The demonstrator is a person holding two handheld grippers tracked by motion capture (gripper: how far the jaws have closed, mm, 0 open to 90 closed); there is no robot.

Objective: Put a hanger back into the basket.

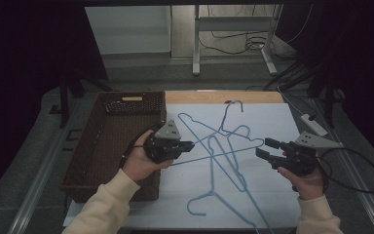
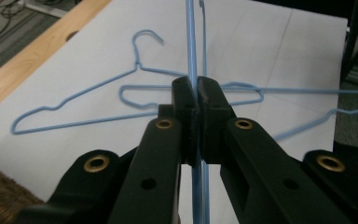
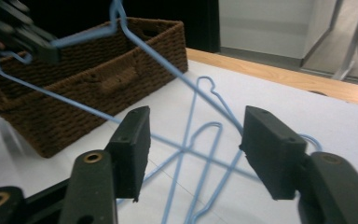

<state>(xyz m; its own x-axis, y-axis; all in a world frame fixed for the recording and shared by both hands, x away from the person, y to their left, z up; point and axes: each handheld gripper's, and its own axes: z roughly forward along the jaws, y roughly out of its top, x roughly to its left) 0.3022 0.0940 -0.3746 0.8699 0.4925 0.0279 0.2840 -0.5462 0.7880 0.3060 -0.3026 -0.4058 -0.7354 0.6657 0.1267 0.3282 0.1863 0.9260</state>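
Observation:
Three blue wire hangers lie crossed on a white sheet [image 1: 272, 119]. My left gripper [image 1: 191, 145] [image 2: 197, 93] is shut on the wire of one hanger [image 1: 224, 152] [image 2: 191, 56] [image 3: 168, 63], lifting its near end beside the basket. A second hanger [image 1: 233, 105] [image 2: 74, 98] points its hook away from me. The third hanger [image 1: 213, 170] has its hook near the front edge. My right gripper [image 1: 264, 147] [image 3: 193, 140] is open at the right of the pile, nothing between its jaws, aimed at the crossed wires.
A brown wicker basket [image 1: 131, 95] [image 3: 98, 70] stands at the left edge of the sheet. The wooden table edge [image 1: 224, 96] runs along the back. A white power strip [image 1: 314, 124] lies off the sheet's right side. Cables trail on the floor behind.

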